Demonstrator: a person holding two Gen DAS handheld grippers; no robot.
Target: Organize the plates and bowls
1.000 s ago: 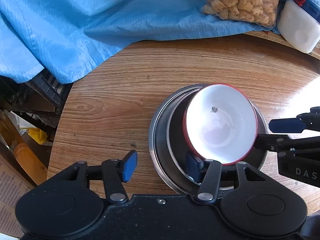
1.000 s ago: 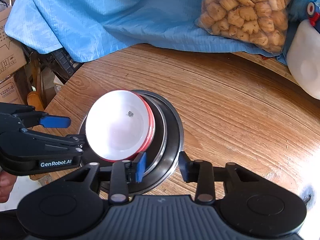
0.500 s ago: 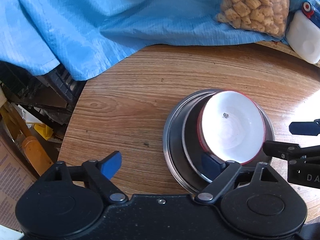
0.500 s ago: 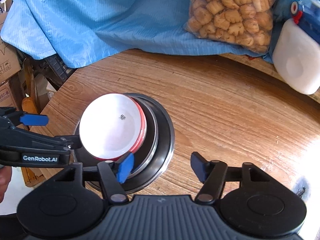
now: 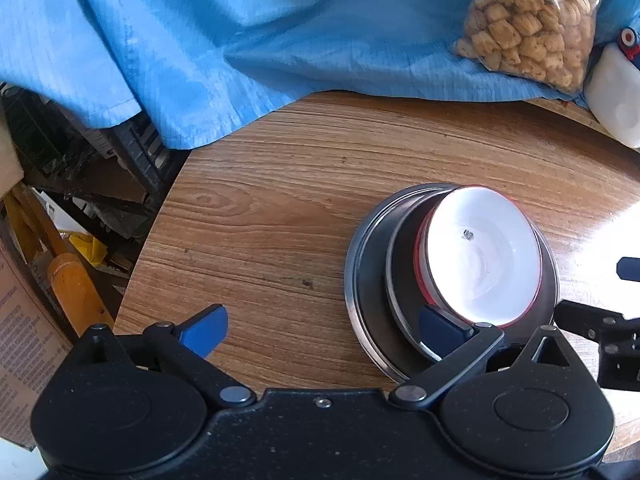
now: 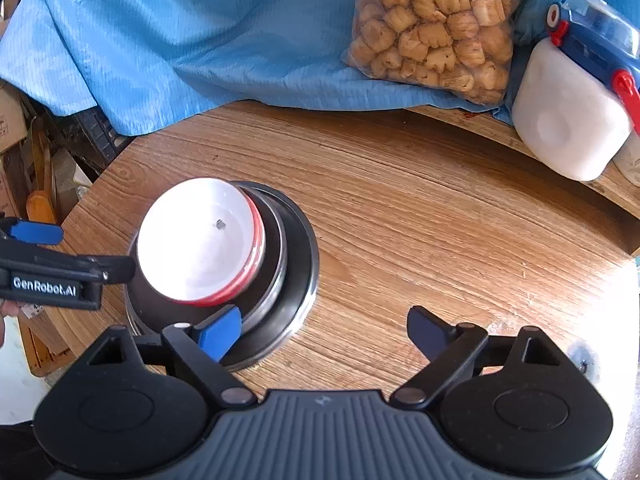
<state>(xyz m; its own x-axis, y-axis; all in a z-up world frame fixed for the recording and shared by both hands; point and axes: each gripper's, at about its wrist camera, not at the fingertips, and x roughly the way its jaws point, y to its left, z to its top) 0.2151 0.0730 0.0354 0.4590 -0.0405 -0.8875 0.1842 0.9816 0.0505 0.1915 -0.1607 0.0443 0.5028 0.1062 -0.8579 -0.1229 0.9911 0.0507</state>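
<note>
A red bowl with a white inside [image 5: 484, 256] [image 6: 200, 240] sits nested in a steel bowl [image 5: 404, 280], which rests on a wider steel plate [image 5: 368, 280] [image 6: 296, 296] on the round wooden table [image 6: 440, 240]. My left gripper [image 5: 322, 332] hovers at the stack's near left side, jaws opening wide. Its right finger hangs over the steel rim and its left finger over bare wood, with no pad pressing anything. My right gripper [image 6: 326, 332] is at the stack's near right side, jaws also opening. Its left finger is over the plate's rim, its right finger over the table.
A blue cloth [image 5: 280, 40] drapes over the table's far side. On it lies a clear bag of biscuits [image 6: 436, 24], next to a white plastic container with a blue lid [image 6: 568, 120]. Past the table's left edge are a black crate [image 5: 132, 152] and cardboard boxes.
Both grippers' jaws have spread apart and come off the bowls' rims. The stack stays put on the table and looks a little farther from both cameras.
</note>
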